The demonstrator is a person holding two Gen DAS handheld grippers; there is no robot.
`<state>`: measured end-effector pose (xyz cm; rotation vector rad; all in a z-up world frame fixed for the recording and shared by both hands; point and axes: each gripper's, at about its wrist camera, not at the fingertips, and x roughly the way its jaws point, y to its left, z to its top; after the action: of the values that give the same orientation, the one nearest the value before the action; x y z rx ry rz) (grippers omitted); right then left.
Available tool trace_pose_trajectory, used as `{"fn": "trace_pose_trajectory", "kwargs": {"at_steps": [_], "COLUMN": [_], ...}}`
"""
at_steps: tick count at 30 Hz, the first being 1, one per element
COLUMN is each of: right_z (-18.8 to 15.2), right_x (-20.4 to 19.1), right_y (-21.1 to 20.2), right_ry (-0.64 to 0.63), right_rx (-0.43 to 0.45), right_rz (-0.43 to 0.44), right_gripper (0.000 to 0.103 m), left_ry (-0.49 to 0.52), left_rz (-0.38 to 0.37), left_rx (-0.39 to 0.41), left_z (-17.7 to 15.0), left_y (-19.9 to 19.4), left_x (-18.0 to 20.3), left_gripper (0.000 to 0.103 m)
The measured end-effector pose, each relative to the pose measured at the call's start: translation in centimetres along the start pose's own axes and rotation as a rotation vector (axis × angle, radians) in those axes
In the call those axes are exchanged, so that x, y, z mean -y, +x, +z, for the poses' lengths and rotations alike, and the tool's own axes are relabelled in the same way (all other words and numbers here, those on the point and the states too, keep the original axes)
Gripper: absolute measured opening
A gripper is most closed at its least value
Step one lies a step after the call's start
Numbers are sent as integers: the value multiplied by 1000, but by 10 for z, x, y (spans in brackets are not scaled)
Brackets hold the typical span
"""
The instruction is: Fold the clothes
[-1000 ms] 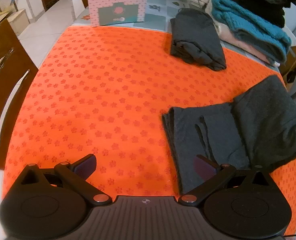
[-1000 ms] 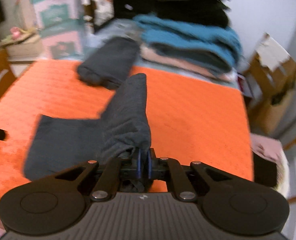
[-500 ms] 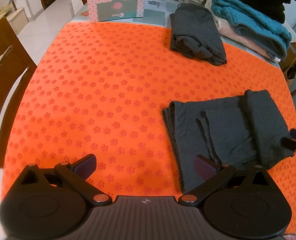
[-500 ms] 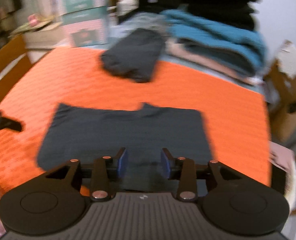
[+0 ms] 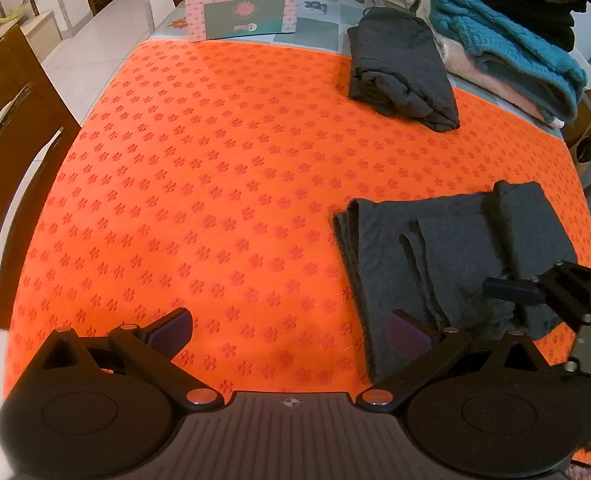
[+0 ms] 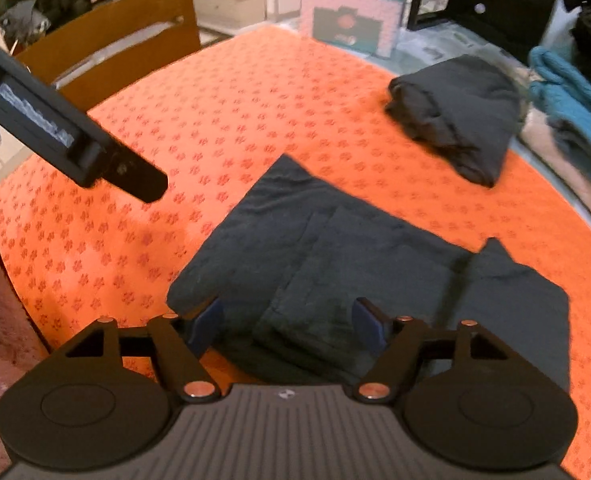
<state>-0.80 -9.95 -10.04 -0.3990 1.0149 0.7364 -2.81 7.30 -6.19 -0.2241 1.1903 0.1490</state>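
No wording can be read. The pink-and-teal cardboard box (image 5: 243, 4) at the far edge of the desk carries a line of print along its top and a small round logo on its teal panel, both too small and blurred to make out.

A partly folded garment (image 6: 335, 264) is lying on the bench (image 5: 215, 184), under and ahead of the right gripper's (image 6: 287, 322) jaws. A folded bundle (image 5: 403, 68) is sitting farther ahead, with stacked clothes (image 5: 511, 44) to its right and a box (image 5: 243, 0) to its left.
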Motion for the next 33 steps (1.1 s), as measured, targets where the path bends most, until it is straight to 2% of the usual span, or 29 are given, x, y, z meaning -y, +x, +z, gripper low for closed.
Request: {"fn": "trace_pose_trajectory", "kwargs": {"at_steps": [3,5,6,8,12,16,26,33], "right_z": [-1,-5,-8,-11,-13,-14,-42,-72], "right_x": [0,4,6,11,24,39,114,166], "right_y": [10,14,16,15,1,-23,-75,-109], "right_ry": [3,14,21,34,90,106,240,319], "right_rx": [-32,-53,-59,-55,-27,16,35,26], "right_rz": [-13,-18,-21,-38,-39,-92,-278,-442], "right_gripper": [66,44,40,15,12,11,11,11], "left_ry": [-5,-8,-9,-6,7,4,20,24], "left_rz": [1,-1,-1,-1,0,-1,-5,-11], "left_rx": [-4,-6,-7,-9,-12,-16,-23,-26], "left_z": [0,0,0,0,0,0,0,0], "left_y": [1,1,1,2,3,4,6,7], "left_x": [-1,-1,-1,0,2,2,7,8], "left_gripper": [103,103,103,103,103,103,103,103]}}
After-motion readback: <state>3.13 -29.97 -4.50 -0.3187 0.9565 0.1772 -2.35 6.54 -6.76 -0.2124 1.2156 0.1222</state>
